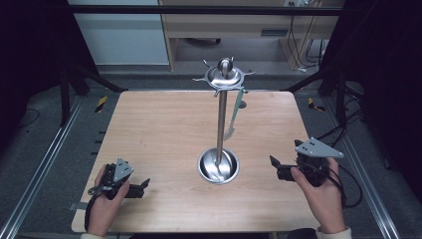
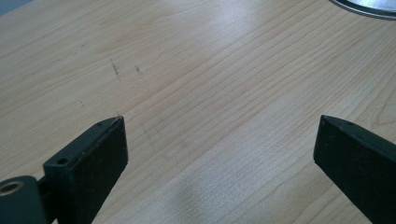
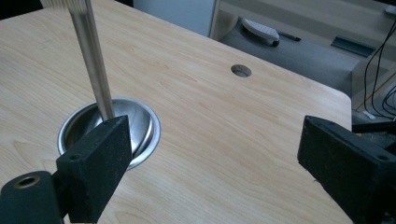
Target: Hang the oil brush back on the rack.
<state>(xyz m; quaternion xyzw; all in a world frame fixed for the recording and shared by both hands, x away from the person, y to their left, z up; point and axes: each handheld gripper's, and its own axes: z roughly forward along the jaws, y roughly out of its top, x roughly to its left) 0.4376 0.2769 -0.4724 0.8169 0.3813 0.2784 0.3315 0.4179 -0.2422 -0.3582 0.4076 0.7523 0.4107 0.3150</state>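
A tall polished-steel utensil stand point(image 1: 222, 117), with a slim upright pole rising from a round dished steel base point(image 1: 218, 167) to a hooked disc at its top point(image 1: 225, 77), stands a little toward your side of the middle of the pale wooden desk point(image 1: 149, 134). One long, flat steel utensil point(image 1: 234, 113) hangs from a hook on the far right of the disc; its type cannot be told, nor can the shiny shape lying in the base. The stand probably sits here so that either hand can reach its hooks equally. Your left claw point(image 1: 144, 183) rests low at the near left edge of the desk, its jaws spread wide with nothing between them; in the left gripper view point(image 2: 219, 154) they frame bare wood, and the rim of the steel base point(image 2: 369, 7) just clips the upper right corner. Your right claw point(image 1: 272, 163) is held low at the near right, pointing inward toward the stand, its jaws likewise wide apart and empty. In the right gripper view point(image 3: 215, 154) the base point(image 3: 144, 135) and pole point(image 3: 95, 60) lie ahead and to the left, partly behind the left jaw, not in the gap between the jaws. The stand is therefore near the right claw but untouched, and farther from the left one. Both hands appear parked symmetrically, as at a resting pose.
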